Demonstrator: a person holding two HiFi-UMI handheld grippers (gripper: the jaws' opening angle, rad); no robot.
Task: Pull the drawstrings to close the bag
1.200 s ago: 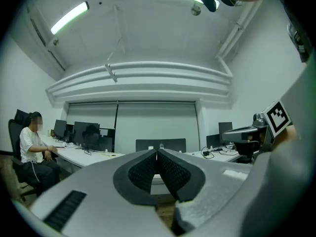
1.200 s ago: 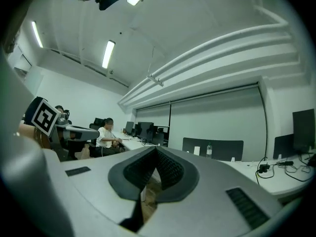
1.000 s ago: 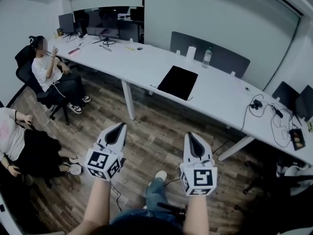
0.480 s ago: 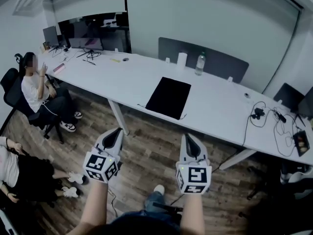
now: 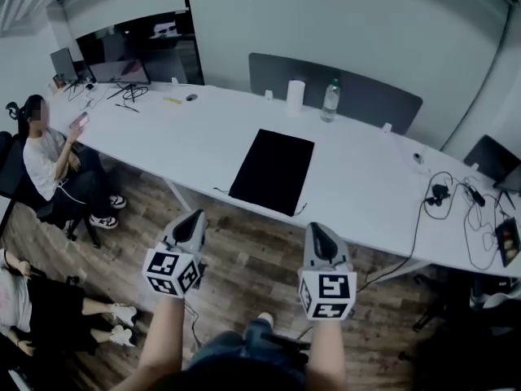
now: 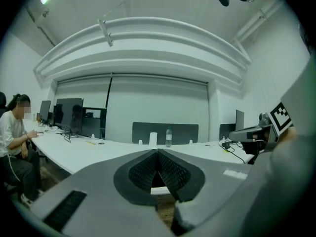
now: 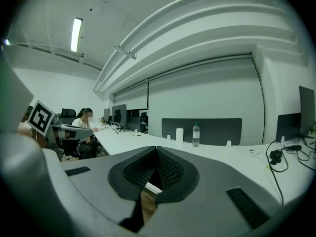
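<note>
A flat black bag (image 5: 272,171) lies on the long white table (image 5: 366,177), near its front edge. Thin strings trail off its near corners. Both grippers hang over the wooden floor, short of the table and apart from the bag. My left gripper (image 5: 194,218) is shut with nothing in it, and its tips meet in the left gripper view (image 6: 157,151). My right gripper (image 5: 316,228) is likewise shut and empty, its tips together in the right gripper view (image 7: 157,149). The bag does not show in either gripper view.
A water bottle (image 5: 330,101) and a white cup (image 5: 295,96) stand at the table's far edge before a grey divider (image 5: 342,96). Cables (image 5: 444,195) lie at the right. Monitors (image 5: 114,51) stand far left. A seated person (image 5: 45,157) is at the left; another person's legs (image 5: 49,316) at lower left.
The view has shifted closer to the table, so the bag now sits nearer the middle. Both grippers stay shut and side by side in front of me.
</note>
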